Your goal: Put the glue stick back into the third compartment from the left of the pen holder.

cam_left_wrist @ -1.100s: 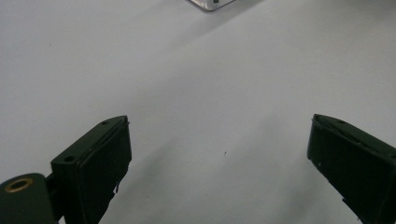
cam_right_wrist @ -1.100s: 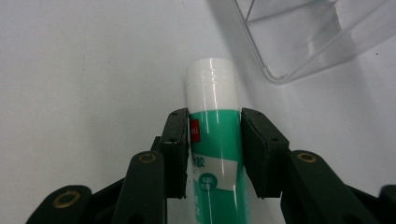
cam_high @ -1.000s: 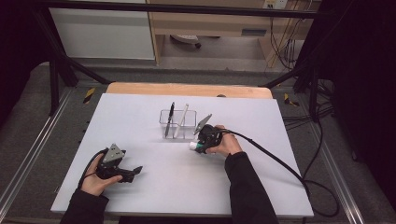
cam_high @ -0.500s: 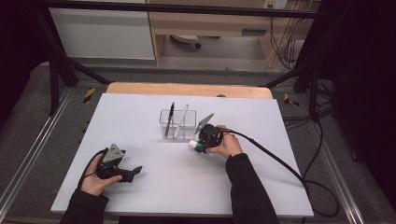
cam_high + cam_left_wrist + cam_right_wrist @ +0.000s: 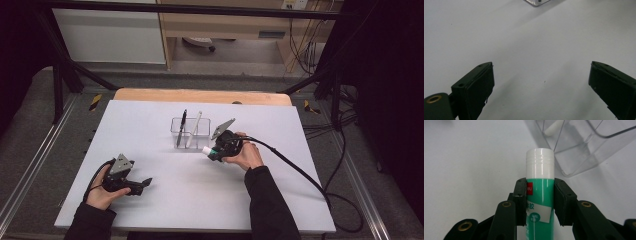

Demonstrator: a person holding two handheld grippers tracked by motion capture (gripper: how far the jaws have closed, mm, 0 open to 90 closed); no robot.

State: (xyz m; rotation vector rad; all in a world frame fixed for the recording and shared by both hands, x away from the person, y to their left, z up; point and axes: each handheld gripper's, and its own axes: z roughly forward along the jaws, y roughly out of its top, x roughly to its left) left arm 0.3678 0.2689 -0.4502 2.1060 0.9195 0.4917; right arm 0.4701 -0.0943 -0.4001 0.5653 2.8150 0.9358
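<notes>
My right gripper (image 5: 540,195) is shut on a green glue stick (image 5: 540,202) with a white cap, its pads pressing the green body just below the cap. In the high view that right gripper (image 5: 214,151) sits just right of a clear plastic holder (image 5: 190,131), the glue stick's white cap (image 5: 206,150) pointing left near the holder's front corner. A black pen (image 5: 182,126) and a white pen (image 5: 194,128) lean inside the holder. My left gripper (image 5: 142,184) rests low at the table's front left, jaws wide apart over bare white surface, as the left gripper view (image 5: 541,85) confirms.
The white tabletop (image 5: 280,200) has a wooden strip (image 5: 200,95) along its far edge. A black cable (image 5: 300,170) trails from the right gripper off the right side. The holder's clear corner (image 5: 584,152) lies close ahead of the glue stick.
The right gripper with the glue stick has shifted only slightly beside the holder. The left hand has kept still.
</notes>
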